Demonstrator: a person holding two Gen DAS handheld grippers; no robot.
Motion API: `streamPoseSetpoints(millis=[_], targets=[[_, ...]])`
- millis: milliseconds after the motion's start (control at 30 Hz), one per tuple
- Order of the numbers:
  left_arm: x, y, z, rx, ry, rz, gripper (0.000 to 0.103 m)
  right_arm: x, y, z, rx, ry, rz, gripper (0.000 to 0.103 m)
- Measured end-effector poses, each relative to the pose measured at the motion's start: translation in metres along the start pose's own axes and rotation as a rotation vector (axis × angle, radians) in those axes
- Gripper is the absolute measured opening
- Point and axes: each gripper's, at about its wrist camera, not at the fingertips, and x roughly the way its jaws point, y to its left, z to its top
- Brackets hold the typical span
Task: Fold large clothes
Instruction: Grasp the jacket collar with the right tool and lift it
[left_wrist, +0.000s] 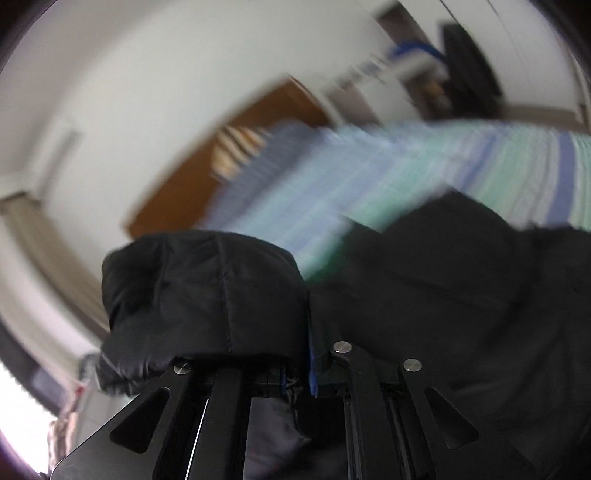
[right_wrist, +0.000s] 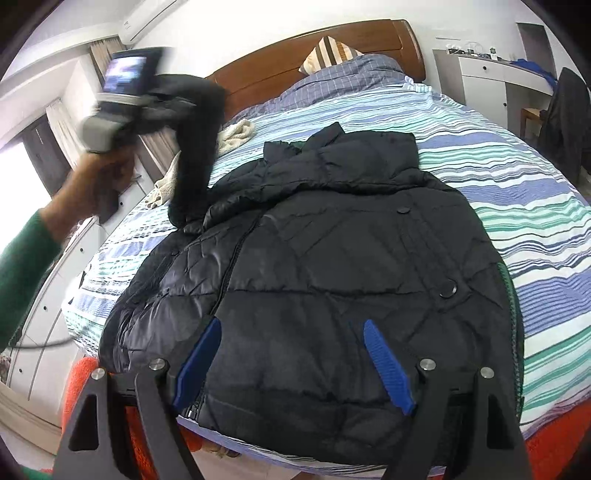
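A black quilted puffer jacket (right_wrist: 332, 240) lies front up on the striped bed (right_wrist: 517, 192), collar toward the headboard. My left gripper (left_wrist: 312, 363) is shut on the jacket's sleeve (left_wrist: 203, 288), whose cuff bulges over the left finger. In the right wrist view that sleeve (right_wrist: 195, 147) hangs lifted above the jacket's left shoulder, below a person's hand (right_wrist: 107, 173) in a green sleeve. My right gripper (right_wrist: 291, 323) stands open just over the jacket's lower front, blue pads (right_wrist: 388, 369) wide apart, nothing pressed between them.
A wooden headboard (right_wrist: 295, 48) and a striped pillow (right_wrist: 328, 51) are at the far end. A cream cloth (right_wrist: 236, 134) lies on the bed's left side. An orange blanket (right_wrist: 81, 376) sits at the near edge. A white dresser (right_wrist: 487, 81) and a chair with dark clothing (right_wrist: 565, 122) stand at right.
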Motion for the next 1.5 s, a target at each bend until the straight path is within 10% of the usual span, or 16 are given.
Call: streamPoseSetpoints(millis=[100,233,300,600,800,1000,1033,1067,1233,1300,1367,1500], targets=[[0.030,-0.054,-0.010,0.011,0.159,-0.148,0.021,-0.004,-0.004,0.000,0.008,-0.008,-0.013,0.082],[0.012,-0.068,-0.024,-0.060,0.162,-0.149,0.089,-0.014,-0.015,0.007,0.016,-0.035,-0.042,0.082],[-0.012,-0.057,-0.037,-0.102,0.134,-0.173,0.099,-0.018,-0.025,0.014,0.024,-0.051,-0.055,0.082],[-0.087,0.037,-0.135,-0.370,0.212,-0.181,0.099,0.036,-0.052,0.104,0.043,-0.001,-0.053,0.082],[-0.120,0.082,-0.208,-0.559,0.308,-0.077,0.099,0.118,0.084,0.141,-0.484,0.012,-0.074,0.082],[-0.125,0.090,-0.243,-0.710,0.352,-0.063,0.099,0.226,0.183,0.150,-0.965,-0.013,-0.294,0.079],[-0.124,0.090,-0.247,-0.724,0.359,-0.063,0.099,0.238,0.181,0.153,-0.969,0.023,-0.323,0.053],[-0.124,0.091,-0.250,-0.737,0.365,-0.065,0.099,0.247,0.171,0.162,-0.918,0.070,-0.315,0.025],[-0.123,0.092,-0.251,-0.741,0.358,-0.080,0.099,0.174,0.055,0.210,-0.215,-0.034,-0.147,0.018],[-0.119,0.092,-0.246,-0.723,0.349,-0.099,0.099,0.153,-0.015,0.202,0.085,-0.045,-0.099,0.018],[-0.109,0.091,-0.232,-0.701,0.340,-0.115,0.099,0.155,-0.077,0.181,0.305,0.030,-0.074,0.043],[-0.088,0.102,-0.194,-0.671,0.275,-0.138,0.099,0.141,-0.135,0.138,0.505,0.043,-0.076,0.053]])
